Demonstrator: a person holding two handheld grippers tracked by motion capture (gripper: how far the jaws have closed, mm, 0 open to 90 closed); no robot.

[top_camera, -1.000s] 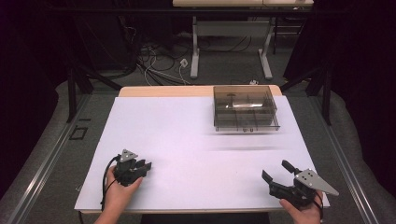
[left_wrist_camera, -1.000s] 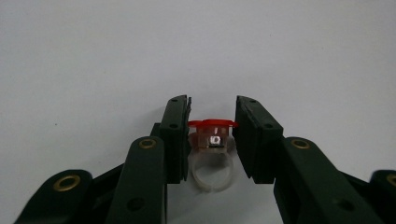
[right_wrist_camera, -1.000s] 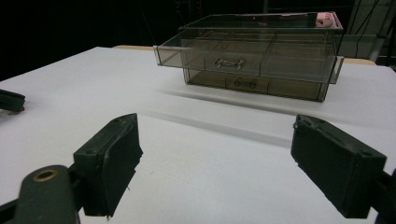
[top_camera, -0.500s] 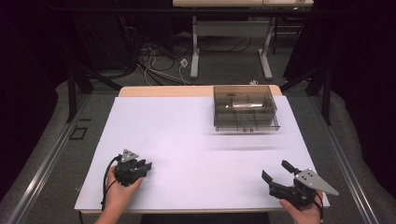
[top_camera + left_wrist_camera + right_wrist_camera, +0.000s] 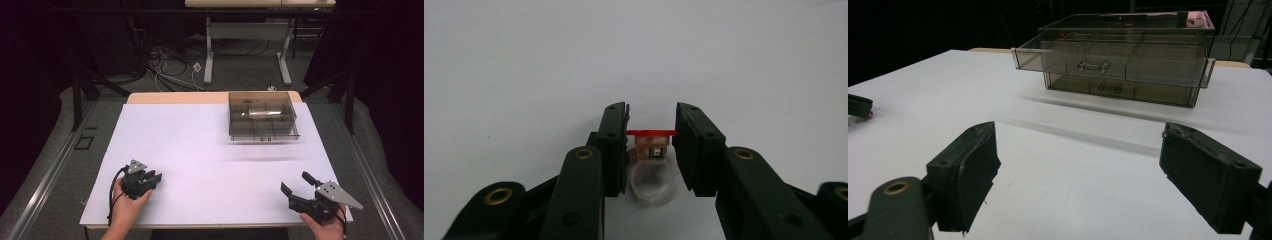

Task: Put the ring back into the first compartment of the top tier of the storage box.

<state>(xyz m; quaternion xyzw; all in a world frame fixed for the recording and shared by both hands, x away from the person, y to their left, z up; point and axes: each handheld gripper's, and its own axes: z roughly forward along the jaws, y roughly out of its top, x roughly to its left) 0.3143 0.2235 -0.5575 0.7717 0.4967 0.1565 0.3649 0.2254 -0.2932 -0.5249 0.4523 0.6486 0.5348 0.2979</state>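
A small toy ring (image 5: pixel 651 167) — a clear plastic band with a flat red top — is being held by the left gripper (image 5: pixel 651 132). The flat red top is being pinched between the two black pads (image 5: pixel 616 145), and the clear band is hanging just below, between the jaws and close to the white table sheet (image 5: pixel 210 150). So the left claw is clenched on the ring. In the high view, the left gripper (image 5: pixel 142 181) is being kept low at the near left part of the table.

The right gripper (image 5: pixel 1078 170) is being held wide apart, with nothing between its pads. In the high view it (image 5: pixel 300 187) is being rested at the near right corner.

A smoky clear drawer box (image 5: pixel 262 116) is being left at the far right of the table, well apart from both claws. Its top drawer (image 5: pixel 1108 57) is pulled out a little.

It looks like the ring is being taken to that drawer — this is a guess. To do this step well, the squeeze should be kept gentle and even, since only the thin red edge is being gripped and it could slip or twist out. The ring should be lifted straight up before being carried across, and the free claw could be used to steady the drawer.
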